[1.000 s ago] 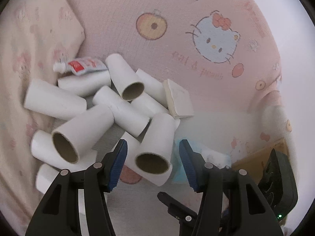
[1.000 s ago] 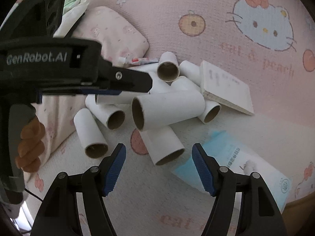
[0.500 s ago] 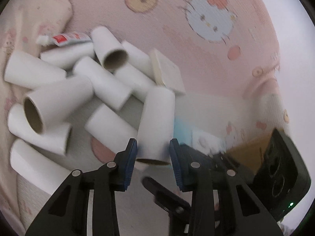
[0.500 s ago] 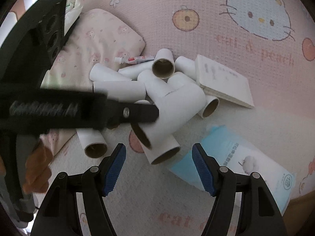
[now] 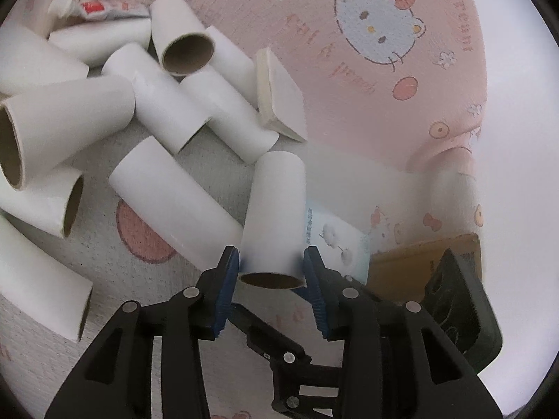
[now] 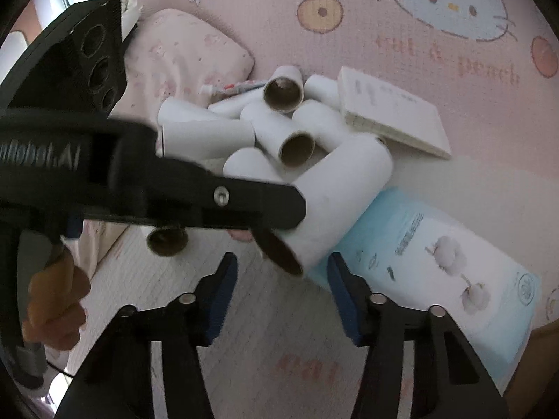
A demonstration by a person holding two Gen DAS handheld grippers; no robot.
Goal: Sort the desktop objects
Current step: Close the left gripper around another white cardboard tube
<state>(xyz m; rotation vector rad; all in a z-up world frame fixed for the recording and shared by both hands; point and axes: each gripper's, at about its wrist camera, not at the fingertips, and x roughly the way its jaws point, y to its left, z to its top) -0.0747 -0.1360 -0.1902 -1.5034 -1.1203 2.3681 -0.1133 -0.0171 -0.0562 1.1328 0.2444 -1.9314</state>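
Observation:
My left gripper [image 5: 270, 276] is shut on a white cardboard tube [image 5: 276, 216], held by its near end and lifted off the heap; the same tube [image 6: 335, 202] shows in the right wrist view, clamped by the left gripper's black fingers [image 6: 258, 206]. A heap of several white cardboard tubes [image 5: 164, 104] lies on the pink blanket, also seen in the right wrist view [image 6: 279, 129]. My right gripper [image 6: 281, 296] is open and empty, just below the held tube.
A small white notebook [image 5: 279, 101] lies beside the heap, also in the right view [image 6: 394, 118]. A blue wipes packet [image 6: 436, 265], a red-and-white tube of paste [image 5: 101, 8], a pink pillow [image 6: 185, 59] and a brown box [image 5: 419, 262] lie around.
My left gripper closed on the tube and lifted it away from the heap, toward the right gripper. The right gripper stayed open and moved slightly closer.

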